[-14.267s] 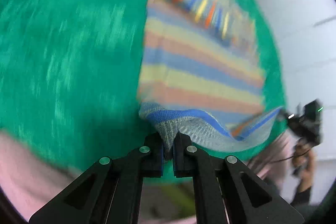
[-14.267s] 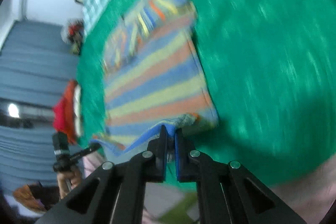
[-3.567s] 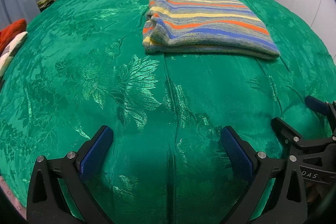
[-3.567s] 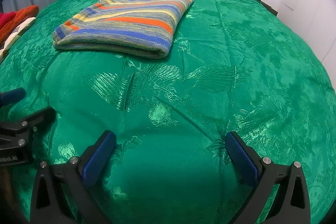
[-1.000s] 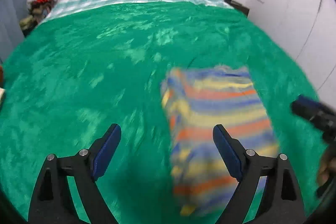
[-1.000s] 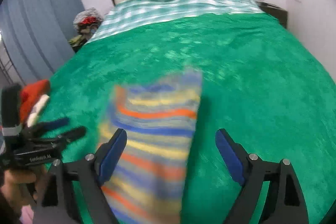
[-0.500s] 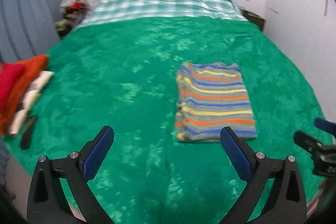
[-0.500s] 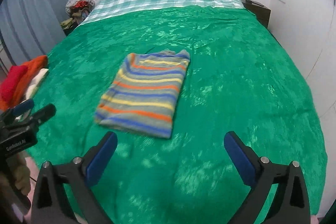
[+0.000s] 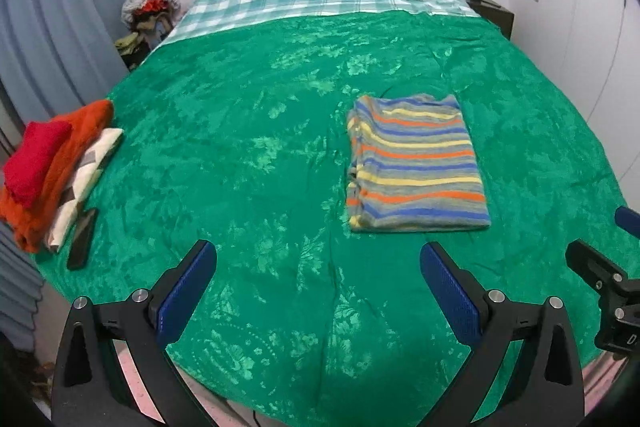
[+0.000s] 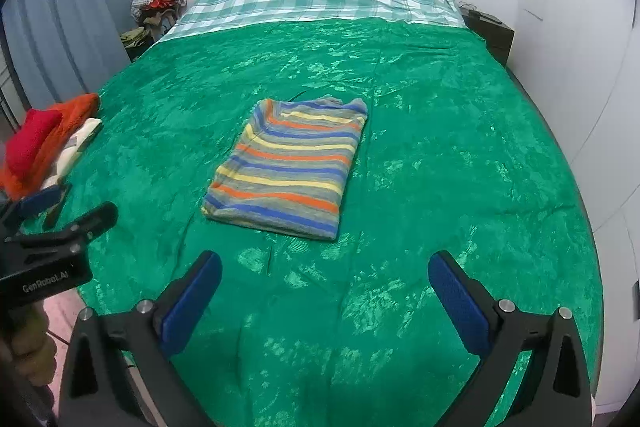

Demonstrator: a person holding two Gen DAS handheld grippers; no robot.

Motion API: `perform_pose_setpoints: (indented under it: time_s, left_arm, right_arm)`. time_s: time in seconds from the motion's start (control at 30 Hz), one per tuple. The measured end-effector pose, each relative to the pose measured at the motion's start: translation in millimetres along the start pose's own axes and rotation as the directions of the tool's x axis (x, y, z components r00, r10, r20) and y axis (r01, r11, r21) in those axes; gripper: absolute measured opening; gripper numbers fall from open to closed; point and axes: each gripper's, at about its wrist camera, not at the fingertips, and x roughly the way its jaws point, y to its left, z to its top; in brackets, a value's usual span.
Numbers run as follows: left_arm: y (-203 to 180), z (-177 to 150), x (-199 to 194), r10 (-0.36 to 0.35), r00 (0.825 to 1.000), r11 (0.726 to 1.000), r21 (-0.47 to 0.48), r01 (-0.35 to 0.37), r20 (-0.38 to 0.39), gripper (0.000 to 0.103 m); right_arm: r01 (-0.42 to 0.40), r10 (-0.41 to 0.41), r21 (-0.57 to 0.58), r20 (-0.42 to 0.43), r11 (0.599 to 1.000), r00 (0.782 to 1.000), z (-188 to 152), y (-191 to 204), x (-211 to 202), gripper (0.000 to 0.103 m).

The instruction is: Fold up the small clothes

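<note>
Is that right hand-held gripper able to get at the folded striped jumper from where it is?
Probably yes. The right hand-held gripper is open and empty, and only bare green bedspread lies between it and the striped jumper. It would just have to move forward.

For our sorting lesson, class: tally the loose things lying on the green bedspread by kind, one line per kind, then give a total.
Folded striped sweater: 1
Folded clothes stacked at the left edge, red, orange and cream patterned: 3
Dark flat handset-like object beside the stack: 1
Total: 5
</note>
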Motion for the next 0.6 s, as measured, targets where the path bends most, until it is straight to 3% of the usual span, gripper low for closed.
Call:
perform_pose_setpoints:
  time_s: [0.6]
  left_arm:
    - [-1.5,-7.7,-26.8,0.018,1.000,1.000,0.020,-0.017,-0.019,0.103]
  right_arm:
    - [-0.011,0.009,-0.066,-0.037,0.998,0.999,-5.9,20.4,-30.0,0.102]
